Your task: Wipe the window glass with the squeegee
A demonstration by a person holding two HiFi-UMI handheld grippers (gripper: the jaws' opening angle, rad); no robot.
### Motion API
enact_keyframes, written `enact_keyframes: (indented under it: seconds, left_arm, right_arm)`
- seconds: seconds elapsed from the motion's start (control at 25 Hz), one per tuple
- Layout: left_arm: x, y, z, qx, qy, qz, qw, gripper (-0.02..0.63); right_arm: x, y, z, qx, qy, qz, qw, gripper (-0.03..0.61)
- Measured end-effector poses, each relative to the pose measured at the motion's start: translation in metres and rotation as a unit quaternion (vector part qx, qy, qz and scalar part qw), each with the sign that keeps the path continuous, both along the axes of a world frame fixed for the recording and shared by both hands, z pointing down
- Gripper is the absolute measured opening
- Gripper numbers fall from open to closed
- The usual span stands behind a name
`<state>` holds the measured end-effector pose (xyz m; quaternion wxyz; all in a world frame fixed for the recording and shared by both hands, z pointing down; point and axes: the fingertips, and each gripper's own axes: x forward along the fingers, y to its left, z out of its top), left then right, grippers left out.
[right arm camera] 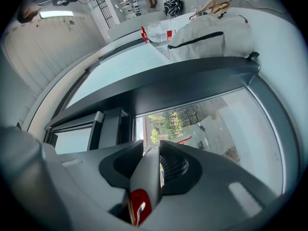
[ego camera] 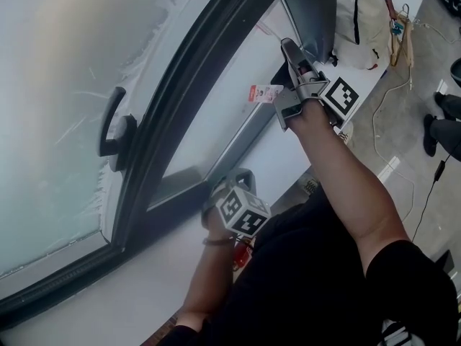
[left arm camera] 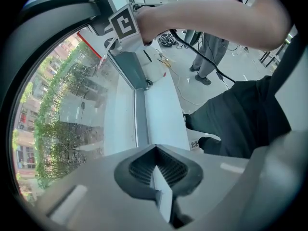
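My right gripper (ego camera: 282, 96) is raised against the lower window glass (ego camera: 216, 114), beside the dark frame (ego camera: 194, 71). It is shut on the squeegee (right arm camera: 143, 189), a grey handle with a red logo that runs forward between the jaws toward the pane (right arm camera: 216, 124). A red-and-white piece (ego camera: 265, 92) shows at the gripper's tip against the glass. My left gripper (ego camera: 232, 187) is low at the sill (ego camera: 288, 157), under the pane. In its own view the left gripper (left arm camera: 155, 154) is shut on a thin pale strip (left arm camera: 162, 194); what the strip is I cannot tell.
A black window handle (ego camera: 112, 128) sits on the frosted sash at left. A white bag (ego camera: 371, 24) with hangers lies on the sill beyond my right gripper; a bottle (right arm camera: 159, 30) lies beside it. Cables and a person's feet (ego camera: 441, 125) are on the floor.
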<state>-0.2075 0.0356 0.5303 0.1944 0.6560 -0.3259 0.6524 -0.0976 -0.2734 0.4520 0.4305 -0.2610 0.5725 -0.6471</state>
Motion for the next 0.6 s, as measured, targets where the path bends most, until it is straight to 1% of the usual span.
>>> enact_keyframes:
  seconds: [0.32,0.6]
  left_arm:
    - [-0.017,0.026,-0.003,0.009,-0.002,-0.013,0.9999,0.000]
    - [-0.034,0.049,-0.005,0.018,-0.004,-0.020,0.9996,0.000]
  right_arm:
    - [-0.036,0.037,-0.001,0.000,0.002,-0.027,1.000,0.130]
    - [-0.055,0.068,-0.007,0.010,0.003,-0.037,0.999,0.130]
